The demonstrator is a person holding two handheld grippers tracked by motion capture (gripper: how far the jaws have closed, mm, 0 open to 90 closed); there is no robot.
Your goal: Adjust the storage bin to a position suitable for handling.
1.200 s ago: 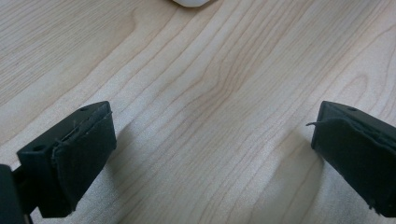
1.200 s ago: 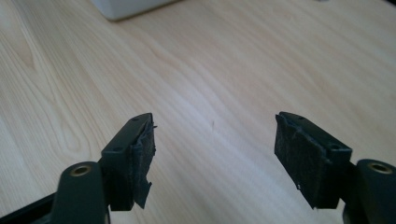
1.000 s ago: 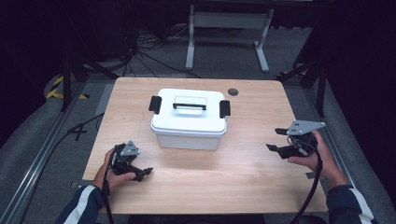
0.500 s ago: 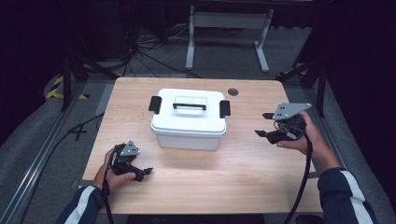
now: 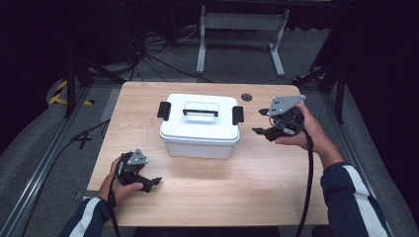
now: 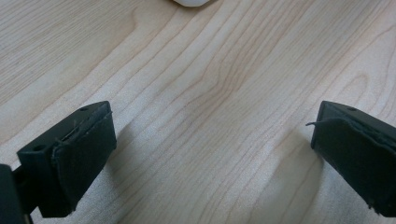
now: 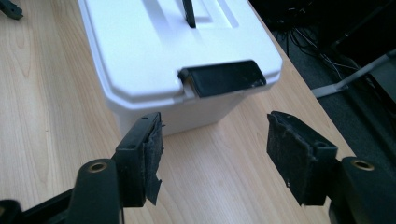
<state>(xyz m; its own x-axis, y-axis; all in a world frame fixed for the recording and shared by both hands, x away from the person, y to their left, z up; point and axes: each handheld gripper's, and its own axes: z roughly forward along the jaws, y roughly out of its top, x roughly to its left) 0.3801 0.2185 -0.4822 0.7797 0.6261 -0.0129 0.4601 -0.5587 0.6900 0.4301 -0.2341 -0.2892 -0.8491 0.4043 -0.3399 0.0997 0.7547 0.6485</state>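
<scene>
A white lidded box point(image 5: 200, 129) stands mid-table, with a black carry handle point(image 5: 200, 112) and a black latch at each end. My right gripper point(image 5: 259, 121) hovers just right of the box, aimed at the right latch point(image 5: 237, 115). In the right gripper view that latch point(image 7: 222, 78) lies a short way beyond the gripper point(image 7: 215, 123). Its jaws are open and have just been closing slightly, with nothing between them. My left gripper point(image 5: 150, 175) rests on the table's front left. Its jaws point(image 6: 212, 130) stand wide open over bare wood.
The wooden table point(image 5: 247, 197) has a round dark grommet point(image 5: 246, 97) behind the box on the right. Beyond the far edge are floor cables and a white metal stand point(image 5: 237, 19). Metal rails point(image 5: 44, 168) run along the left side.
My right hand has lifted and moved left and away from the front edge, toward the box's right end. The left hand and the box have stayed put.
</scene>
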